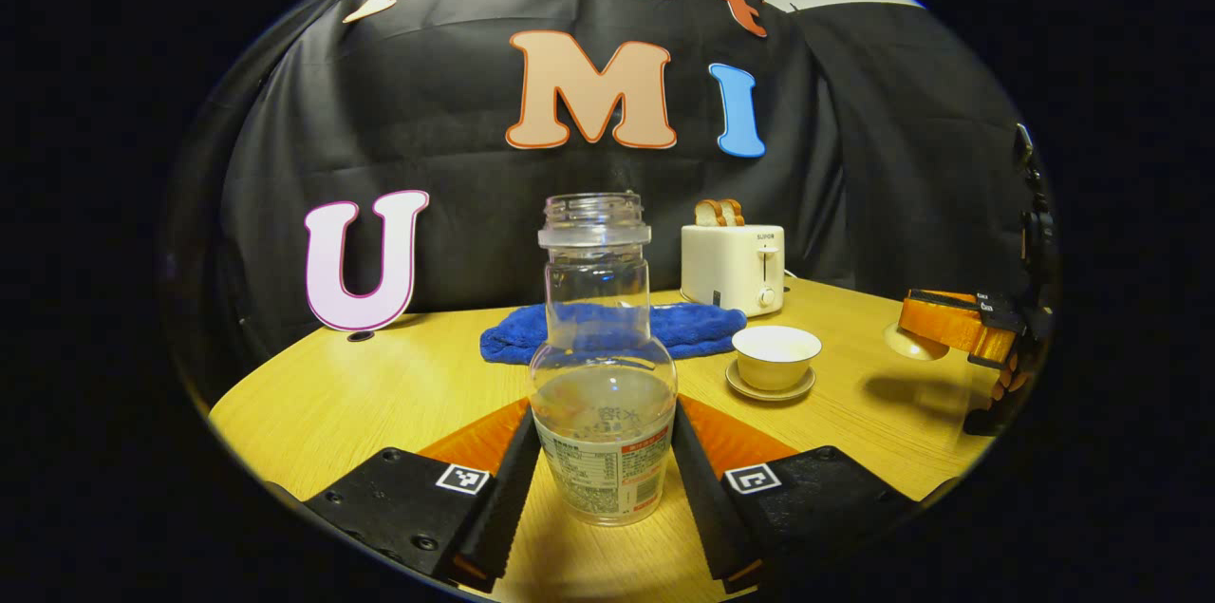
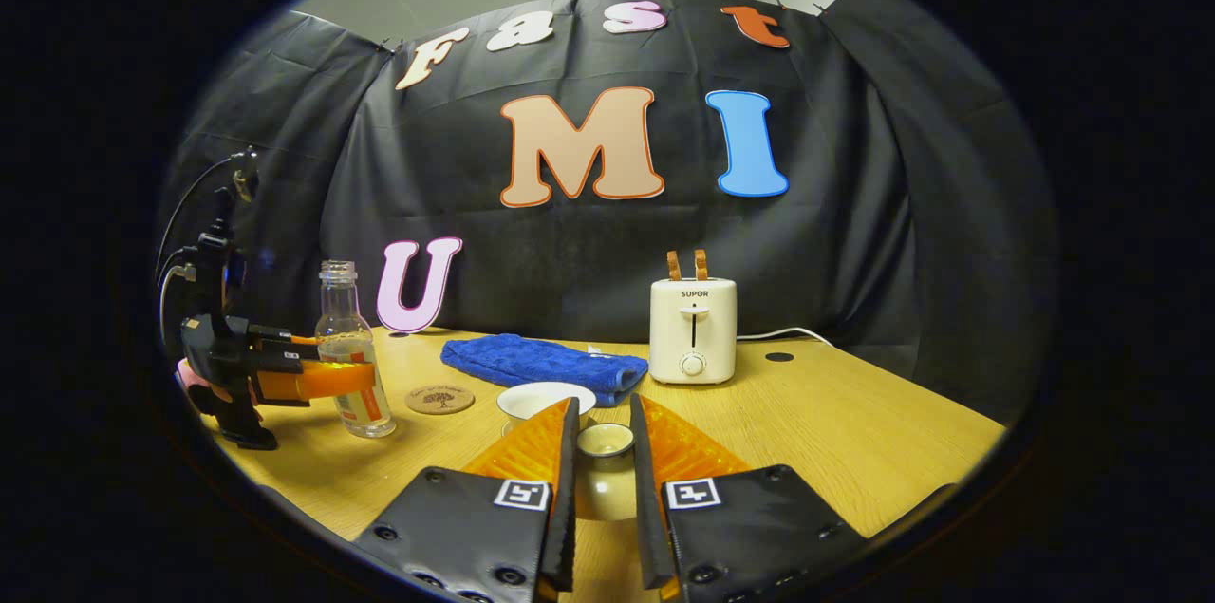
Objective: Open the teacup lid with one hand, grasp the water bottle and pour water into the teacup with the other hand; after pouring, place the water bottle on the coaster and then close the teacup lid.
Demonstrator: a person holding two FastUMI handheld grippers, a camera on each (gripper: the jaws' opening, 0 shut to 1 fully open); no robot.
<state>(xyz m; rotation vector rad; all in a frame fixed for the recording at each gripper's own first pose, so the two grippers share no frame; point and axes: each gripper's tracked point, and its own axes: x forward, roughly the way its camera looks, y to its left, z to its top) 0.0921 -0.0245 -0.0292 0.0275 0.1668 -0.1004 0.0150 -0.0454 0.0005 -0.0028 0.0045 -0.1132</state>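
A clear, uncapped water bottle (image 1: 604,394), about a third full, stands upright on the wooden table (image 1: 380,394). My left gripper (image 1: 604,480) is shut on its lower body, one finger on each side; the right gripper view shows the same hold on the bottle (image 2: 353,375). The cream teacup (image 1: 775,356) sits open on its saucer to the right of the bottle. My right gripper (image 2: 605,451) is shut on the knob of the cream teacup lid (image 2: 606,440), held above the table just in front of the teacup (image 2: 536,399). A round brown coaster (image 2: 439,398) lies beside the bottle.
A blue towel (image 2: 536,361) lies behind the cup, and a cream toaster (image 2: 693,329) with bread slices stands at the back. The black cloth wall closes off the table's far side. A hand (image 1: 1006,385) holds the right gripper (image 1: 954,323) at the table's right edge.
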